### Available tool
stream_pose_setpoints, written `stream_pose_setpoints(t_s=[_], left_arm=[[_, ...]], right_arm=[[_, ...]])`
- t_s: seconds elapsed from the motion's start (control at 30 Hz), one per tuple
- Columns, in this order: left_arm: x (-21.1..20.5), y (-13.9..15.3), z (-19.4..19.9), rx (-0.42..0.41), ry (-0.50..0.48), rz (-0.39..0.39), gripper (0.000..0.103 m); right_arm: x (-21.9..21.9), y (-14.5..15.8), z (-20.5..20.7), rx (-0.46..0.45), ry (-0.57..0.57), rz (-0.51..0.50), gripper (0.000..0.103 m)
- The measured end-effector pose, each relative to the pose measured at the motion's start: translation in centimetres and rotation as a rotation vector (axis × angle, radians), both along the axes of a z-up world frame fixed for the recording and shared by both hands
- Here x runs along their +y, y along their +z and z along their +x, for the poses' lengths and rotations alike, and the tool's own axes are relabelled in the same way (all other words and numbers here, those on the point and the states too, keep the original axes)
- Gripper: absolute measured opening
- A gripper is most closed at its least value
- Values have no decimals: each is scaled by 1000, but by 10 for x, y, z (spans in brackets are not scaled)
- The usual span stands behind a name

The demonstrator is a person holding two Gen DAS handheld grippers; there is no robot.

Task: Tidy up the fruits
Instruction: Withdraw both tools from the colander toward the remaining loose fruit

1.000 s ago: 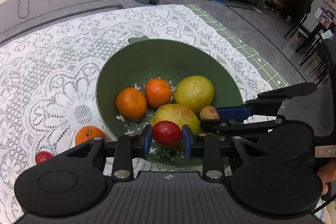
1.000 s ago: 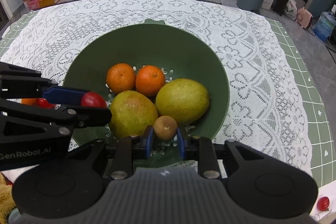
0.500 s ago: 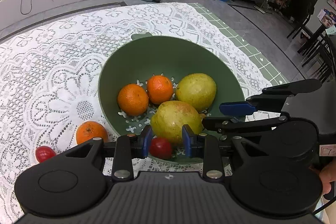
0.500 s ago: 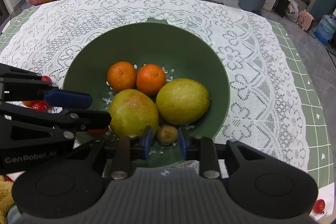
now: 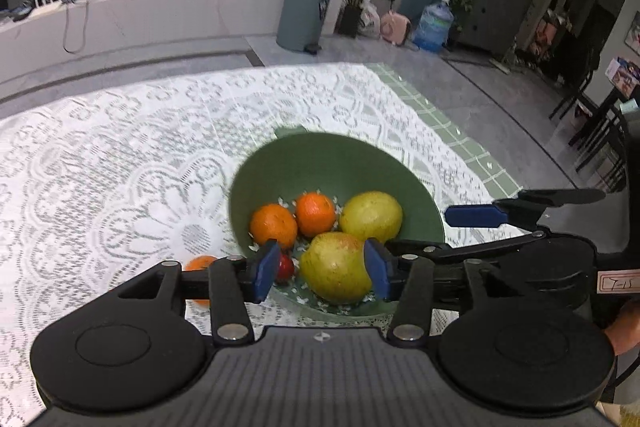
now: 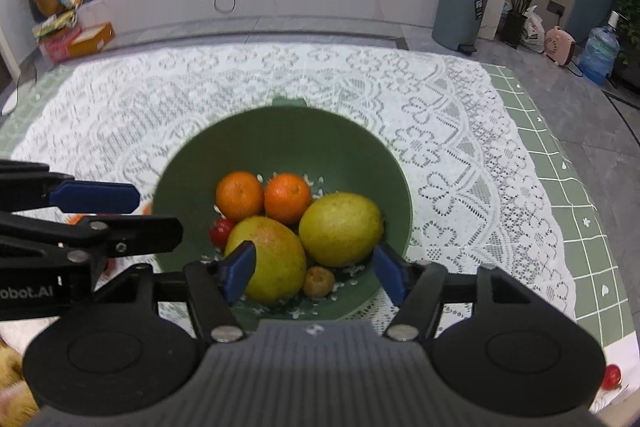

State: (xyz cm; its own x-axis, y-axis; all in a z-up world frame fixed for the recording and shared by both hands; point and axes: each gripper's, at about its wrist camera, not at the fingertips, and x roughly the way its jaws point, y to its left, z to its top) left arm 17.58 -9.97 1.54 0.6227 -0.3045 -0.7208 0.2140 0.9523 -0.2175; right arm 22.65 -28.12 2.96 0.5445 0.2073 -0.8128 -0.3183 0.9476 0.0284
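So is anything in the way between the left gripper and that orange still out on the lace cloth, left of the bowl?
Nothing visible stands between them. The orange lies on the cloth just outside the green bowl, partly hidden behind the left gripper and its own left finger. The gripper's fingers have just been opening and hold nothing.

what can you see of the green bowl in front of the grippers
The green bowl is deep and round, of matte plastic by its look, with a small tab on its far rim and white-looking drain slots in its floor. It stands upright on the white lace cloth. Inside lie two oranges, two yellow-green fruits, a small red fruit and a small brown one. Neither tool touches it.
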Motion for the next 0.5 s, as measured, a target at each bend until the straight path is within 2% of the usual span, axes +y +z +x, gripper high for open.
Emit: stream_pose_setpoints(t_s=[0.03,0.27,0.5], left_arm=[[3,3,-3,-11,9,-1,59],[28,18,-23,-46,74,-7,61],[62,22,-44,-66,169,-26,61]], right_arm=[[1,3,-3,-8,-8,13,71],[12,18,-28,-28,-32,135,73],[32,16,-51,-24,-28,220,73]])
